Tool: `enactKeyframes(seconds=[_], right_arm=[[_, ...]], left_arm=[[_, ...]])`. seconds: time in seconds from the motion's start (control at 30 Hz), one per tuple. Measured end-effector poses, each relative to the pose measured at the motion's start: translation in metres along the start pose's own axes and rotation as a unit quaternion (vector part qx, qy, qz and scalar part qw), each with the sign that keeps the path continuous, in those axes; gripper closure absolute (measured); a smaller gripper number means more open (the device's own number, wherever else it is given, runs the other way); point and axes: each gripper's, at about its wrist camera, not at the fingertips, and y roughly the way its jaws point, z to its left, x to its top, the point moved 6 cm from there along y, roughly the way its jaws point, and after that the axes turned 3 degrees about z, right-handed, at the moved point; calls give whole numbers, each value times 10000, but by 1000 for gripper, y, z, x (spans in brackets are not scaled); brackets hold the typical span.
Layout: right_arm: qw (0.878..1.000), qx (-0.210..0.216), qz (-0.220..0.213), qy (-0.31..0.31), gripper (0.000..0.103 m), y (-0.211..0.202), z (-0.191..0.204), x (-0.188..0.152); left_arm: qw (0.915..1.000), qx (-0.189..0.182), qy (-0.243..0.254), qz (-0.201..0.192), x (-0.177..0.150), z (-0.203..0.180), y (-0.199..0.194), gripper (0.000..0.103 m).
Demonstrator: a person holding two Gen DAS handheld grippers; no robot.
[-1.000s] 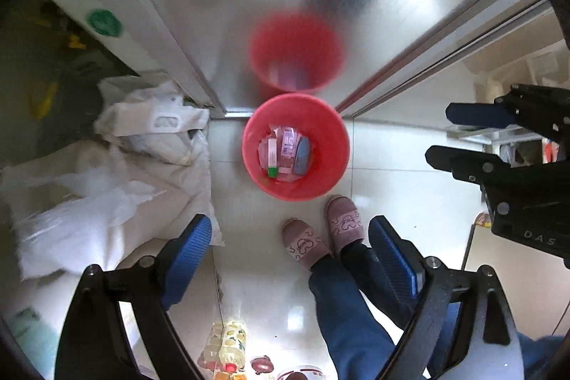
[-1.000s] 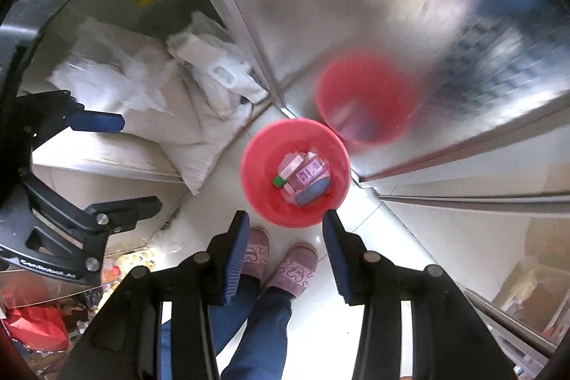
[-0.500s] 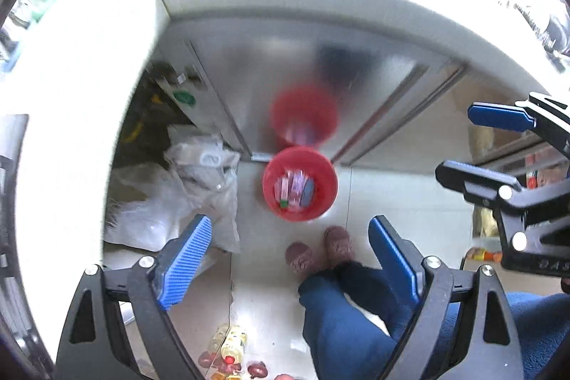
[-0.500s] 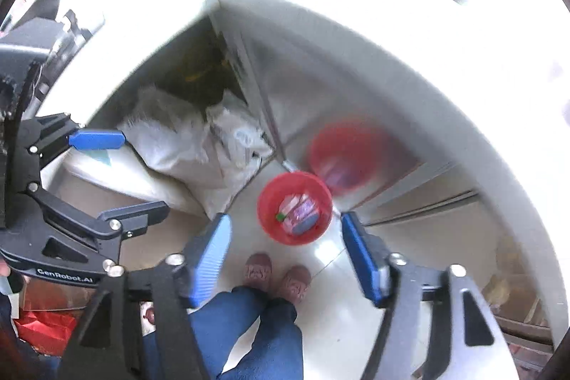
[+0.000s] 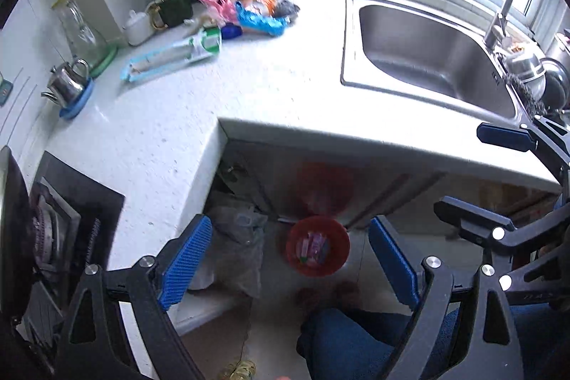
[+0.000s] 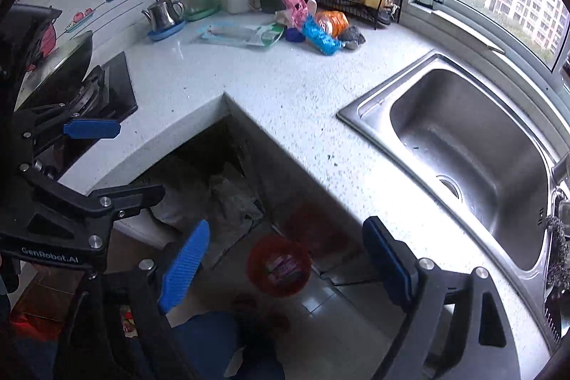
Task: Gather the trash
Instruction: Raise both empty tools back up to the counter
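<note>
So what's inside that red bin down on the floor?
The red bin holds several small packets, mostly pink, with a bit of green near one edge. They are too blurred to identify, and whatever lies beneath them is covered.

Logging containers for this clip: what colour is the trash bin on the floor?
Red; the trash bin shows best in the left wrist view.

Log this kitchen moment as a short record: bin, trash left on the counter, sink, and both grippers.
bin: red bin on the floor by the cabinet, wrappers inside
counter trash: long green-and-white packet, blue wrapper, pink wrapper, near the back wall
sink: steel sink, basin looks empty
left gripper: open, nothing between the pads
right gripper: jaws opening, nothing between them
</note>
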Motion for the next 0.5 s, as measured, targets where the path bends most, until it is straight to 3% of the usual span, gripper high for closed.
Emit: enactKeyframes(seconds=[0.13,0.2,0.5], right_arm=[[9997,5,-263,13,7,-11,-5,24],[9991,-50,-412,-25,3,-18,-11,35],[9989,-166,-430,-55,2,3,-17,74]], left_arm=[[9996,208,-137,-136,21,15,-11,13],[9993,214,-255,-192,31,22,-20,0],[9979,203,-550,-276,62,66,-4,0]])
